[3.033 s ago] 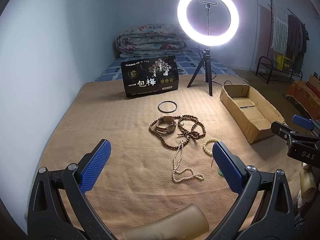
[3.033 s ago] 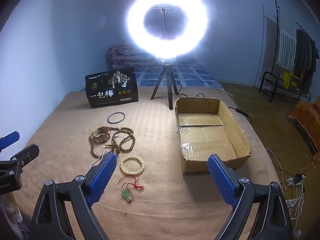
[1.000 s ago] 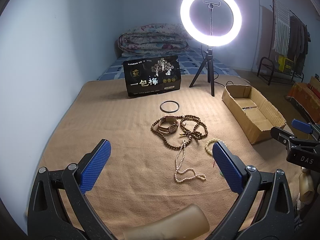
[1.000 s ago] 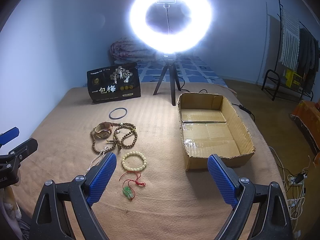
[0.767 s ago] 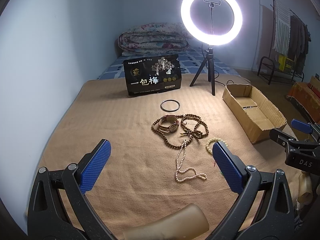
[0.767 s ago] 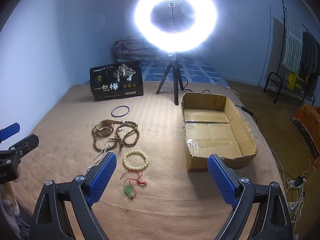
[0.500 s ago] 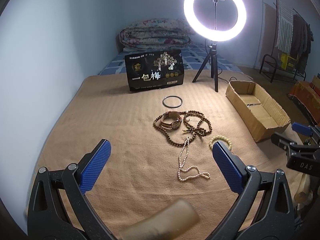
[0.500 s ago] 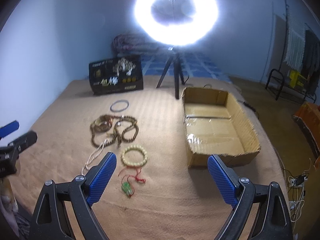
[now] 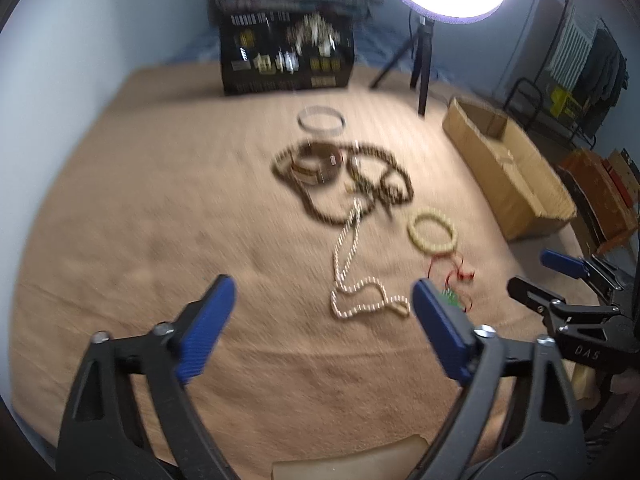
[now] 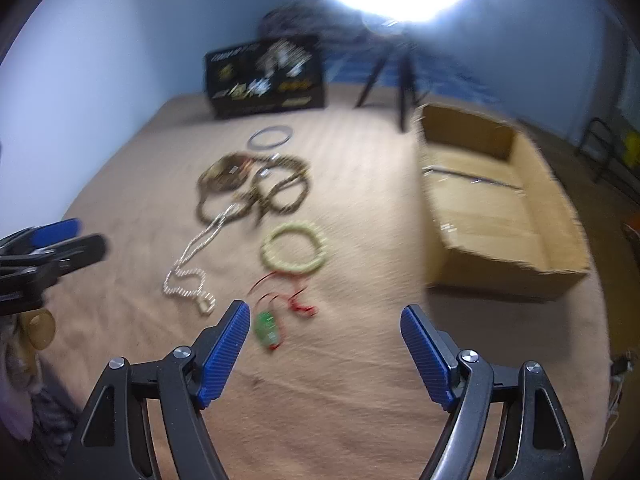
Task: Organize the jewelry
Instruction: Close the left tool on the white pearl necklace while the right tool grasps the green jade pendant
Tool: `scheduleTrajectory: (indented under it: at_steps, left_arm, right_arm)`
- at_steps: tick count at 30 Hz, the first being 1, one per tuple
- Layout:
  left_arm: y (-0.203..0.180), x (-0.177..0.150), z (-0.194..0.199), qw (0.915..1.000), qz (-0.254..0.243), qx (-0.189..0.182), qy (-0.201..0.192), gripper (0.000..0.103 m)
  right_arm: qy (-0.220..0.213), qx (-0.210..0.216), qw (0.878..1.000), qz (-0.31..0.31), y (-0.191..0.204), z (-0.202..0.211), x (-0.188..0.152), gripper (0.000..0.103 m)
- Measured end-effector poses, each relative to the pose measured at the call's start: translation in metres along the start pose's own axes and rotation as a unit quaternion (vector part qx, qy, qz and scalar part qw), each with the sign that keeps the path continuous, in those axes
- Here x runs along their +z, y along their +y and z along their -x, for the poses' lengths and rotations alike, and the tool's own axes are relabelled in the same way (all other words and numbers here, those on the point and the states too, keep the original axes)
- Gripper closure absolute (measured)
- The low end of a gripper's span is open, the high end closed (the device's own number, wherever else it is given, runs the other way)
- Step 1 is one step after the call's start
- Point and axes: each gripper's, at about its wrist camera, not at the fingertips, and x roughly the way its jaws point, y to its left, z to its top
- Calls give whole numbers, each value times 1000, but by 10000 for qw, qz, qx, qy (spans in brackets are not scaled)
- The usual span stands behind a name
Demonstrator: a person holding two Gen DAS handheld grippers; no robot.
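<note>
Jewelry lies on a tan blanket (image 9: 140,220): a dark bangle (image 9: 321,123), a watch (image 9: 316,166) inside brown bead strands (image 9: 360,184), a white pearl necklace (image 9: 352,276), a cream bead bracelet (image 9: 432,231) and a green pendant on red cord (image 10: 267,326). My left gripper (image 9: 322,328) is open and empty, just short of the pearl necklace. My right gripper (image 10: 324,344) is open and empty, with the green pendant by its left finger. An open cardboard box (image 10: 492,208) sits to the right. Both views are blurred.
A black printed box (image 9: 286,56) stands at the back of the blanket. A ring light on a tripod (image 9: 424,52) stands behind the cardboard box. A clothes rack (image 9: 576,64) and an orange box are on the floor at right.
Both grippers have moved forward and tilted down toward the jewelry, which now looks larger and nearer. Both stay open and empty. The jewelry has not moved.
</note>
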Motion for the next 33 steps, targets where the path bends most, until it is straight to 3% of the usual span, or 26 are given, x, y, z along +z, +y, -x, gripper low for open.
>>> scheduleTrajectory:
  at_steps: [7, 18, 24, 31, 33]
  left_arm:
    - [3, -2, -34, 9972, 217, -333, 627, 44]
    - [4, 6, -76, 9926, 209, -446, 1112, 51]
    - [-1, 6, -87, 9934, 57, -311, 1104, 52]
    - [-11, 6, -91, 9946, -347, -116, 969, 80]
    - [-13, 6, -91, 9944, -400, -147, 967, 86]
  right_arm:
    - [587, 384, 9971, 309, 19, -36, -4, 38]
    - [899, 372, 9936, 568, 26, -67, 3, 45]
    - [917, 319, 9925, 742, 30, -75, 4, 45]
    - [885, 145, 9917, 924, 33, -77, 1, 72]
    - [880, 166, 9925, 834, 30, -76, 2, 87]
